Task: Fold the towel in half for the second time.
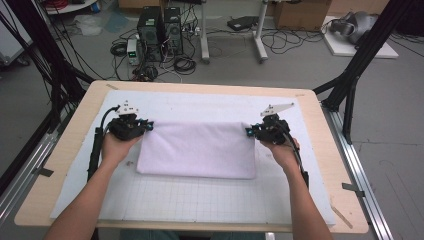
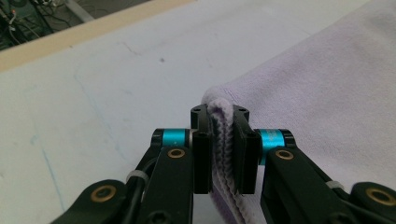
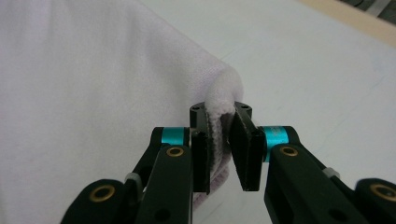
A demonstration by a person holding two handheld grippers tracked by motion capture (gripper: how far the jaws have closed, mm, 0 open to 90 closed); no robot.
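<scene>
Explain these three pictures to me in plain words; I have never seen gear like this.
There is no robot here: a person holds hand-worked tongs, one pair in each hand. The high view looks down from above the person's side of the table, with the forearms coming in from the bottom. The other two pictures come from small cameras riding on the tongs and looking along their black jaws.

A white mat covers the table, and a pale lilac towel lies on it, folded. The left tongs are shut on the towel's far left corner, with the cloth bunched between the pads. The right tongs are shut on the far right corner in the same way. On the floor beyond the table stand computers with cables.
</scene>
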